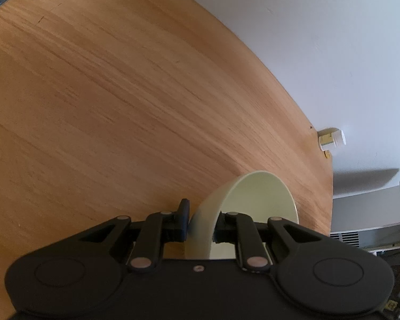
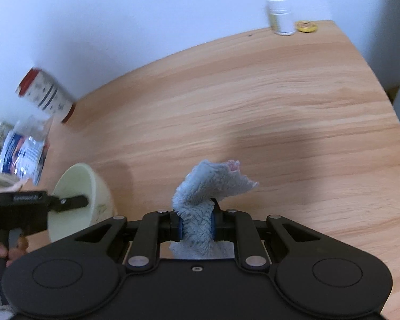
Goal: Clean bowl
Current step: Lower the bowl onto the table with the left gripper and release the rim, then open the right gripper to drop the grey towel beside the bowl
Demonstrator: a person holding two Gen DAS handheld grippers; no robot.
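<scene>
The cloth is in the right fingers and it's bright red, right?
Not red. The cloth is grey-blue, as the right wrist view shows. It is indeed pinched in the right gripper's fingers, above the table.

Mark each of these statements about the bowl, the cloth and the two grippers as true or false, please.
1. The left gripper grips the rim of the bowl. True.
2. The right gripper is empty. False: it is shut on the grey cloth.
3. The cloth is already wiping inside the bowl. False: it is apart from the bowl, to its right in the right wrist view.
4. A white-capped bottle stands near the table's far edge. True.
</scene>
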